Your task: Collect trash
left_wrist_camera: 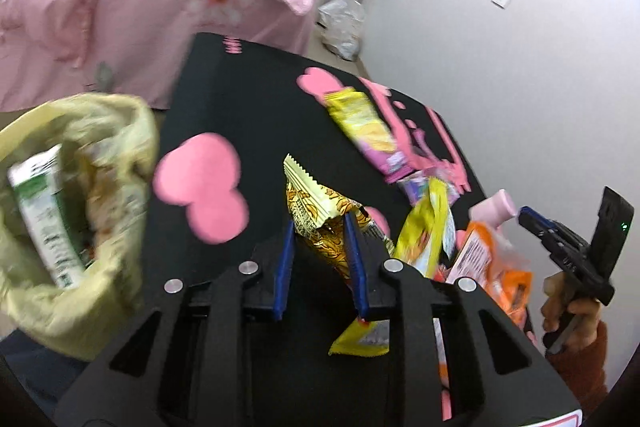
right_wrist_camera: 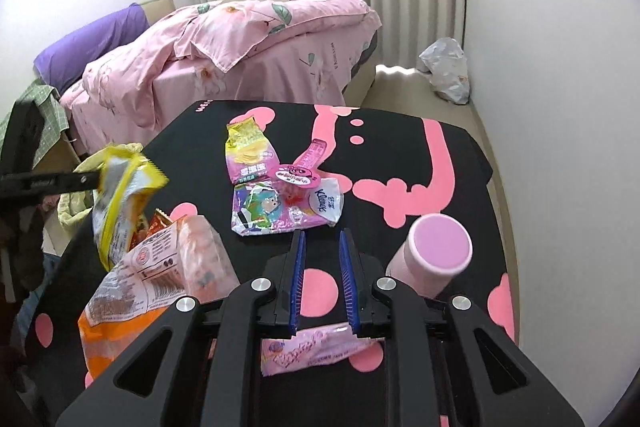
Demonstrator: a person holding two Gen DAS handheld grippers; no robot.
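My left gripper (left_wrist_camera: 319, 221) is shut on a yellow snack wrapper (left_wrist_camera: 316, 203), which hangs above the black table (left_wrist_camera: 240, 87). The right wrist view shows that same wrapper (right_wrist_camera: 120, 187) lifted at the table's left edge. To the left, an olive trash bag (left_wrist_camera: 120, 131) gapes open with a green and white carton inside. My right gripper (right_wrist_camera: 322, 233) hovers over the table, its blue pads a little apart with nothing between them. Beneath it lies a pink wrapper (right_wrist_camera: 312, 347), and just ahead a colourful packet (right_wrist_camera: 280, 207).
An orange packet (right_wrist_camera: 160, 267), a pink cup (right_wrist_camera: 436, 251) and a yellow and purple chip bag (right_wrist_camera: 250, 155) sit on the pink-patterned table. A bed with pink bedding (right_wrist_camera: 240, 39) stands behind. A clear plastic bag (right_wrist_camera: 448, 67) lies on the floor by the wall.
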